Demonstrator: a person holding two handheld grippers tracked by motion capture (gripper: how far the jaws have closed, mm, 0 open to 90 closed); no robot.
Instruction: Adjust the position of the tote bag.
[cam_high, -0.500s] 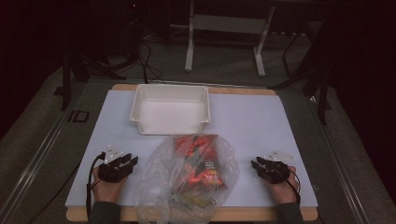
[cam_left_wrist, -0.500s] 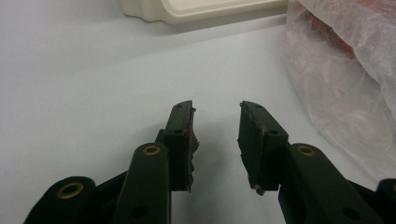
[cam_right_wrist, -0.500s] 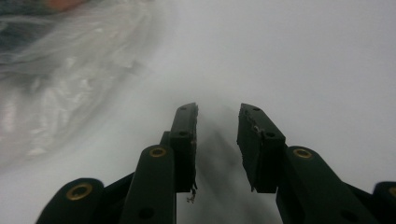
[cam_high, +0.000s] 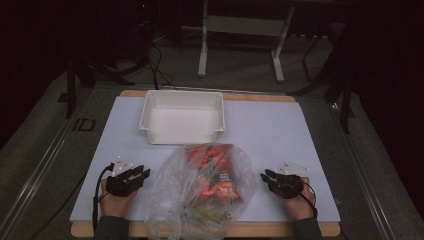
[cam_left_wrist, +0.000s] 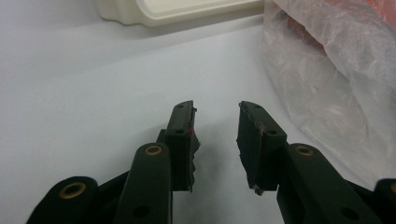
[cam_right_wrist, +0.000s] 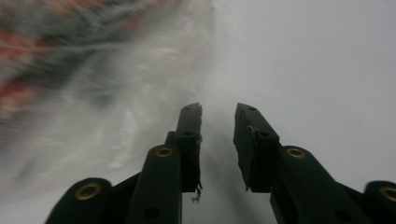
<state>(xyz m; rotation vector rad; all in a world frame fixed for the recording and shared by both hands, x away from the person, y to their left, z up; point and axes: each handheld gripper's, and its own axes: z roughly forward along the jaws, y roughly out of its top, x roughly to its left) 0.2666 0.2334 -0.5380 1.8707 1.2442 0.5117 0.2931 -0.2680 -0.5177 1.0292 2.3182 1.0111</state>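
A clear plastic bag (cam_high: 200, 192) holding red and orange packets lies at the table's near middle. A person's hands hold both grippers on the white table top (cam_high: 280, 125). My left gripper (cam_high: 142, 171) rests just left of the bag and points toward it. Its jaws are open with nothing between them (cam_left_wrist: 216, 106), and the bag (cam_left_wrist: 336, 70) lies to their right, apart from them. My right gripper (cam_high: 265, 174) rests just right of the bag, also open and empty (cam_right_wrist: 218, 108). In that blurred view the bag (cam_right_wrist: 93, 70) lies to the left of the jaws.
An empty white tray (cam_high: 150, 117) stands beyond the bag toward the table's far edge, and its near rim (cam_left_wrist: 187, 11) is in the left gripper view. Bare table top stretches on both sides of the tray. Dark floor, cables and stand legs lie beyond the table.
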